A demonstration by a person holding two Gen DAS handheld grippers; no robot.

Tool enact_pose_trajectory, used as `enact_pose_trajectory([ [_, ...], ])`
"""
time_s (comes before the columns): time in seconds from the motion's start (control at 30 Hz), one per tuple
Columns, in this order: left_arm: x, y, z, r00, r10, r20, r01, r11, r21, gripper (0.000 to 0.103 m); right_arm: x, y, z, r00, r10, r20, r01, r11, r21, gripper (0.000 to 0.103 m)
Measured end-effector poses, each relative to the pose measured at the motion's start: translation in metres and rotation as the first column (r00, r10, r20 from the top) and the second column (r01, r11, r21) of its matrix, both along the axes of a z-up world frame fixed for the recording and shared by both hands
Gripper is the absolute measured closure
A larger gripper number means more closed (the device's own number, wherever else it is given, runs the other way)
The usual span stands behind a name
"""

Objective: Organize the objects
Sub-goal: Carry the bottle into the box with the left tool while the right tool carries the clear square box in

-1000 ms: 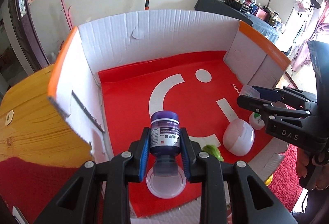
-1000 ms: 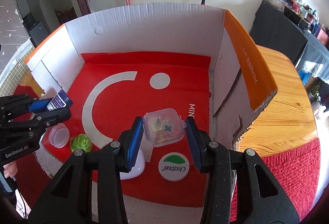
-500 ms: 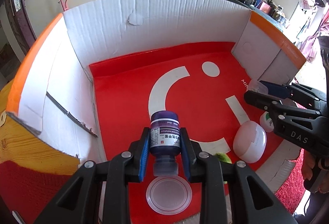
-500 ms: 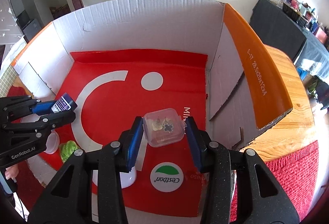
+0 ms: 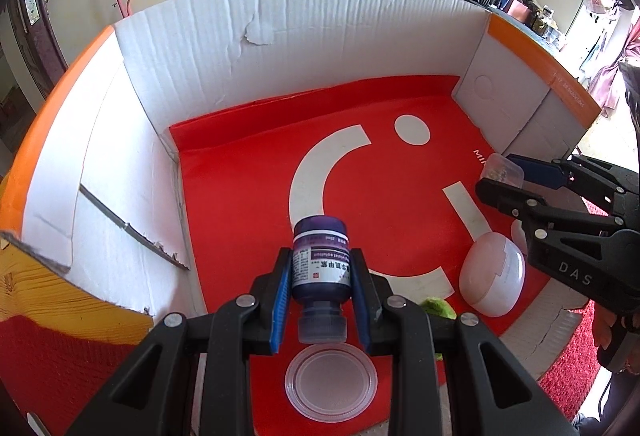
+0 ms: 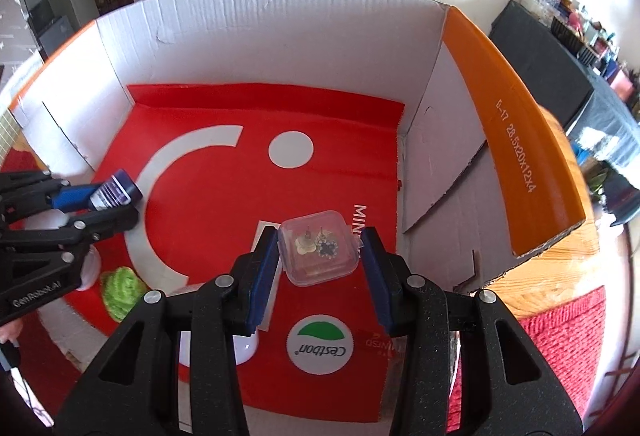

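An open cardboard box (image 5: 320, 35) with a red floor fills both views. In the left wrist view my left gripper (image 5: 319, 276) is shut on a dark purple bottle (image 5: 320, 236) with a white label, cap toward me, held above the box's near left floor. My right gripper (image 6: 320, 240) is shut on a small clear plastic case (image 6: 318, 248) with earrings inside, held over the box's right half. Each gripper shows in the other's view: the right gripper (image 5: 516, 175) at the right edge, the left gripper (image 6: 96, 199) with the bottle (image 6: 116, 191) at the left.
On the box floor lie a clear round lid (image 5: 331, 386), a white egg-shaped case (image 5: 492, 284), a green fuzzy thing (image 6: 120, 286) and a white round Cestbon lid (image 6: 320, 346). The box stands on a wooden table (image 6: 560, 276) with red cloth (image 6: 560, 356).
Both grippers have edged slightly further over the box and tipped a little, so the box looms larger. Each keeps its grip, and the things on the floor have not moved.
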State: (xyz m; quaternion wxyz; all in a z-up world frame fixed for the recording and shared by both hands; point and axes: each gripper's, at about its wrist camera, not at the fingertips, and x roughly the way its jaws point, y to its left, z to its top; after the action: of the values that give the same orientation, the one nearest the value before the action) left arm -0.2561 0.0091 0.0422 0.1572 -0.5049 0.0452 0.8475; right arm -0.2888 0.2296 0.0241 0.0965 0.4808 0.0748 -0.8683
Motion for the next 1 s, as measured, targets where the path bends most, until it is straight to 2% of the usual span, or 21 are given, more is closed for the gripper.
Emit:
enact_pose_trajectory([
  [0.33,0.000,0.003,-0.002,1.000,0.012,-0.004,-0.012,1.000,-0.014,0.074,-0.002,-0.004,-0.004,0.999,-0.033,0.009,0.032,0.998,0.050,0.063],
  [0.63,-0.003,0.006,-0.002,1.000,0.025,-0.002,-0.025,0.999,-0.027,0.074,0.001,-0.013,-0.008,0.999,-0.009,0.042,0.005,0.994,0.110,0.063],
  [1.0,-0.003,0.003,-0.001,1.000,0.031,0.003,-0.031,0.999,-0.041,0.074,0.001,-0.016,-0.008,0.998,-0.019,0.060,0.012,0.993,0.120,0.062],
])
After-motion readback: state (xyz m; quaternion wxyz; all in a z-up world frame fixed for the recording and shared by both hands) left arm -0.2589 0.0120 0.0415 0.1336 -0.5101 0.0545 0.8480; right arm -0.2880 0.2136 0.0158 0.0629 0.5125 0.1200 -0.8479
